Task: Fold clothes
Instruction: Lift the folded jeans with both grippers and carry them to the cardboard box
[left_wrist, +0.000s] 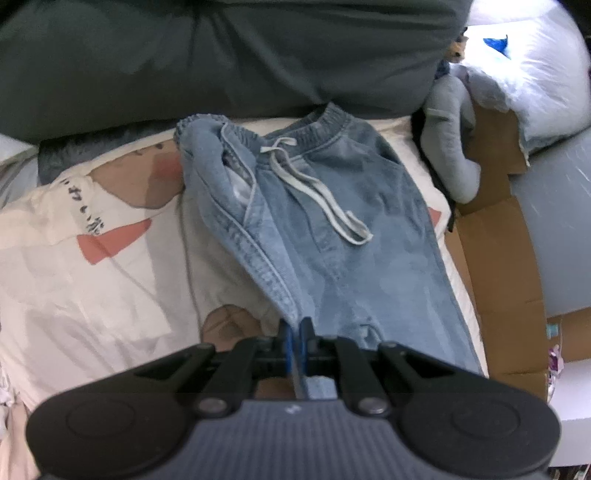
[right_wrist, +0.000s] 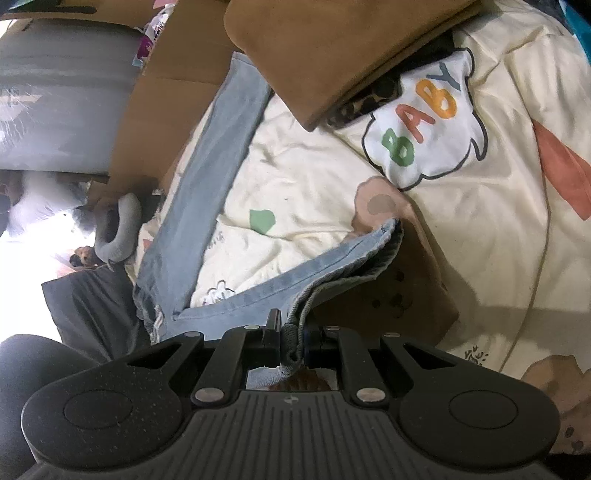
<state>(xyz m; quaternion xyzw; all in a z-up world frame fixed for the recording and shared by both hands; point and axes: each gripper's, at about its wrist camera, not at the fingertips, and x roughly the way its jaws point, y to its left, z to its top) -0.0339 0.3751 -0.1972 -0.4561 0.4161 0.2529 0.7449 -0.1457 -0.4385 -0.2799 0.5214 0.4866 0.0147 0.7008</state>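
Where the light-blue denim trousers (left_wrist: 332, 206) lay across the cream printed bedsheet (left_wrist: 92, 295), we saw them stretched lengthways, the elastic waistband (left_wrist: 325, 125) toward twelve o'clock in the left wrist view and a pale drawstring (left_wrist: 317, 192) trailing loosely over the front. One side was folded inward, showing a stitched seam and the pocket lining. The cloth looked soft and washed, with faded patches. Our left gripper (left_wrist: 295, 332) sat at six o'clock, its blue-padded fingers pressed nearly together on a seam edge of the trousers. In the right wrist view our right gripper (right_wrist: 290, 332) had its fingers closed tight on a bunched, ribbed bit of the same denim (right_wrist: 258, 291), one leg lifted toward three o'clock, the other running flat up toward eleven o'clock.

Around them, the sheet carried cartoon prints in coral, tan and green, and a white cloud shape lettered BABY (right_wrist: 424, 122) at one o'clock. A folded brown garment (right_wrist: 332, 48) lay at twelve, touching the flat leg's end. A dark grey pillow (left_wrist: 221, 55) filled the top of the left view, with flat brown cardboard (left_wrist: 495, 258) at three o'clock and a grey plush limb (left_wrist: 454, 155) beside it.
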